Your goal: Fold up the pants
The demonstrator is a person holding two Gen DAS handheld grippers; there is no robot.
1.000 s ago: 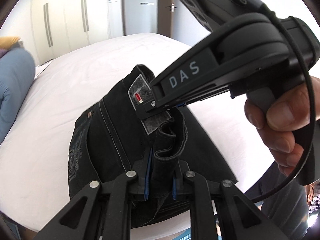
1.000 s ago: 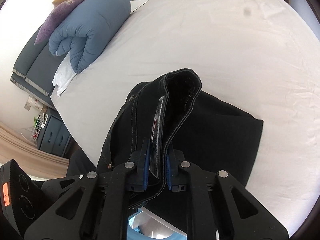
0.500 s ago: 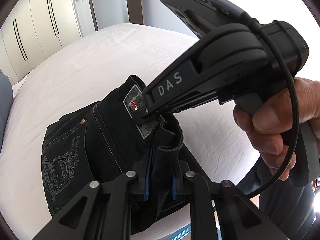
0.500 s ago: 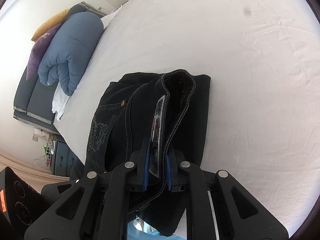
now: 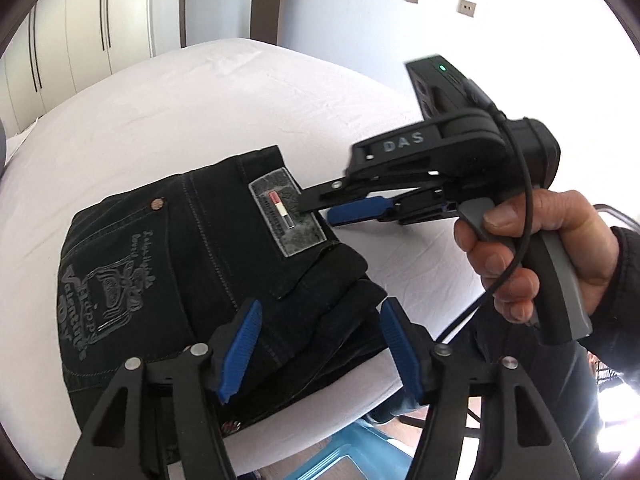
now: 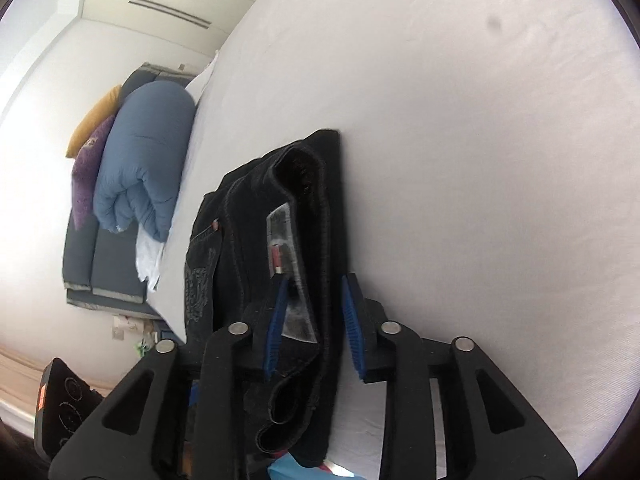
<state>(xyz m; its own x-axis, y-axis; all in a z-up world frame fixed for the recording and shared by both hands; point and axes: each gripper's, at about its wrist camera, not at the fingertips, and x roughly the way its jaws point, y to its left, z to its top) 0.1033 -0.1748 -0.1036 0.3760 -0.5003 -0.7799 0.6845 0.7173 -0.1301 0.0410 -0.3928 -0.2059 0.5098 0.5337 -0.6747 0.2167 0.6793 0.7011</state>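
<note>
The black pants (image 5: 192, 280) are laid folded at the near edge of the white bed (image 5: 200, 112), so the fold can be released. The left gripper (image 5: 320, 344) is being opened, waistband between its parted, non-pressing pads; likewise the right gripper (image 6: 314, 320).

Folded black pants (image 6: 304, 216) on white bed (image 6: 460, 120); waistband between opening jaws of right gripper (image 6: 314, 324)

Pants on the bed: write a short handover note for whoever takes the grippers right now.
Left gripper: jaws opening, pads clear of the cloth, waistband between them.
Right gripper: jaws opening over the grey patch, no visible clamp.
Black pants: folded into a compact stack near the edge of the white bed.
Done: folds laid down.
Left: pull both grippers away, check the stack looks tidy.
</note>
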